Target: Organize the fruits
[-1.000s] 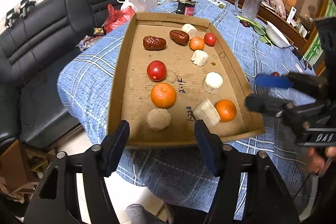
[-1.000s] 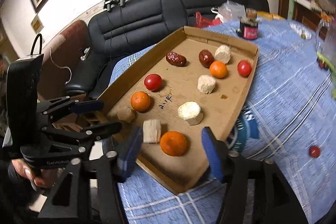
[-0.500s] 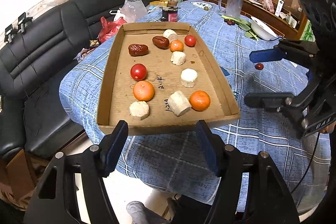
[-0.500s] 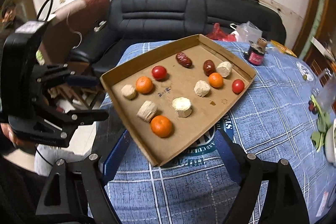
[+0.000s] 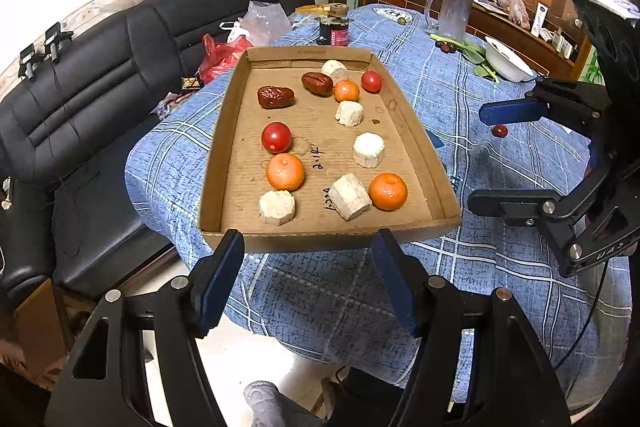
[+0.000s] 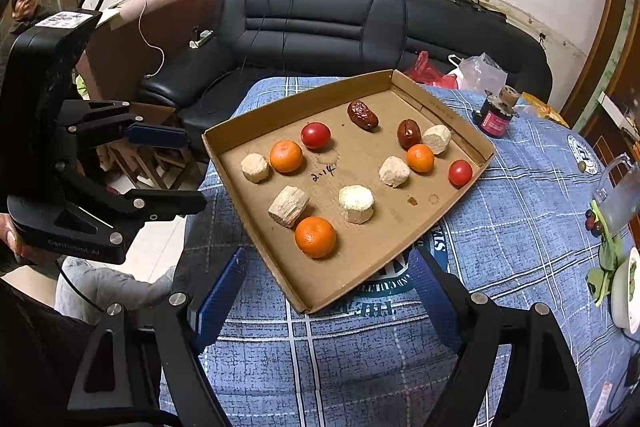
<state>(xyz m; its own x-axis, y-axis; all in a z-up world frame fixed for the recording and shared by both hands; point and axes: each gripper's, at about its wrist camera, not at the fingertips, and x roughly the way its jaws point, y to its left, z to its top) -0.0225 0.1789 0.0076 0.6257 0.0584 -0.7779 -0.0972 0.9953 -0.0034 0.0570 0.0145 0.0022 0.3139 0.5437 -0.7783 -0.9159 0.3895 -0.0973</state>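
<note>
A shallow cardboard tray (image 5: 224,147) lies on the blue-checked bench (image 5: 480,163) and holds the fruit. Inside the tray, three oranges (image 5: 285,171), two tomatoes (image 5: 276,137), two dark red dates (image 5: 275,97) and five pale chunks (image 5: 277,207) lie apart from one another. One small red fruit (image 5: 499,130) sits on the bench well right of the tray. The left tongs (image 5: 308,283) hang spread and empty just short of the tray's near wall. The right tongs (image 6: 328,301) have just been opening; they stand spread at the tray's near corner, nothing between them.
</note>
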